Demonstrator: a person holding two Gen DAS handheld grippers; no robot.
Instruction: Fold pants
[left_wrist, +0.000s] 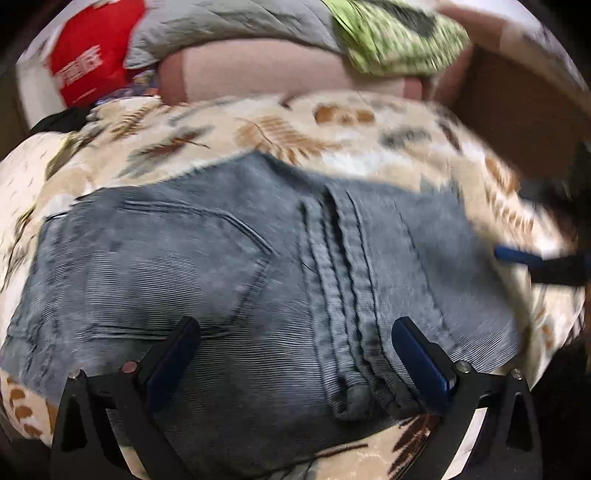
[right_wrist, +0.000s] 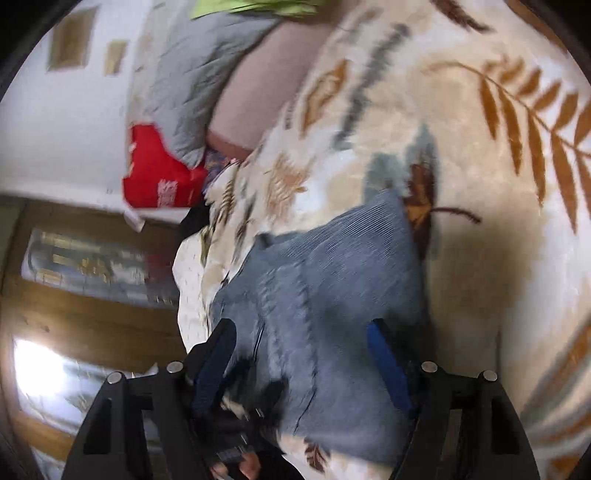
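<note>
Blue-grey corduroy pants (left_wrist: 236, 266) lie folded on a cream leaf-print blanket (left_wrist: 280, 125). My left gripper (left_wrist: 295, 332) is open just above the pants' near edge, its fingers spread either side of the bunched seam (left_wrist: 351, 332). The right gripper's blue-padded tip shows at the right edge of the left wrist view (left_wrist: 517, 254). In the right wrist view the pants (right_wrist: 332, 295) lie below my right gripper (right_wrist: 301, 334), which is open and empty over the fabric. The view is motion-blurred.
A grey pillow (left_wrist: 221, 26), a green patterned cloth (left_wrist: 399, 37) and a red bag (left_wrist: 92, 55) lie at the bed's far side. The bed edge, a wooden floor (right_wrist: 92, 321) and a white wall (right_wrist: 55, 140) show on the left of the right wrist view.
</note>
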